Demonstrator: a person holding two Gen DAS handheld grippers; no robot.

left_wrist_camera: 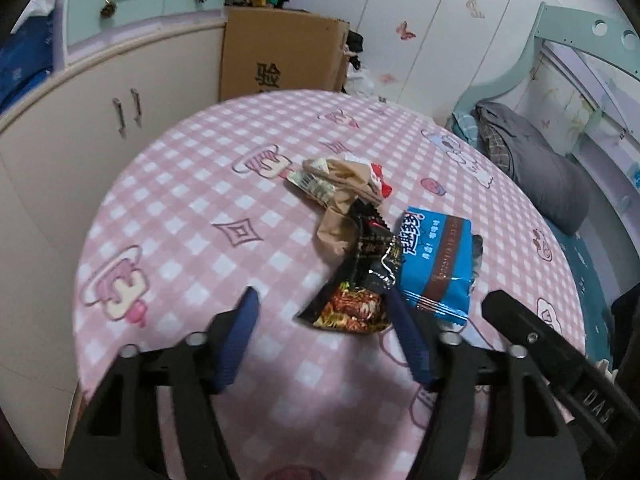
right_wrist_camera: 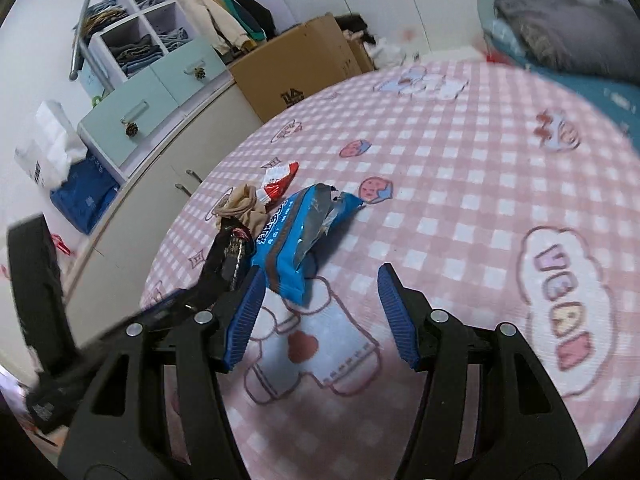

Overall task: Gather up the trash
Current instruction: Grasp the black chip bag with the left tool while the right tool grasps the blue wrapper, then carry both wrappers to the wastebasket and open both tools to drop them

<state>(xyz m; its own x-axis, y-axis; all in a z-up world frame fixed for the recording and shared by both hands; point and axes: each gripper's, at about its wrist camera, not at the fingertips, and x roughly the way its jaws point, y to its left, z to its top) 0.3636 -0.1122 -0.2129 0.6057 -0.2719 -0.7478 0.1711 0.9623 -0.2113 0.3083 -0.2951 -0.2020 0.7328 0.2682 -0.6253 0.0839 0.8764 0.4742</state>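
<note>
Pink-checked desk (left_wrist_camera: 180,208) holds the wrapper pile mid-surface: left gripper (left_wrist_camera: 320,312) fingers apart, empty, nearing the black wrapper (left_wrist_camera: 360,280); right gripper (right_wrist_camera: 320,284) fingers apart, empty, beside the blue wrapper (right_wrist_camera: 296,232); approach step, next needs straddling, then clamping.

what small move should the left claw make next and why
Probably ease the left claw forward and a little right, then close on the black wrapper. Its jaws stand open with nothing gripped, and the wrapper's near end lies just beyond the right finger, beside the blue wrapper on the table.
</note>
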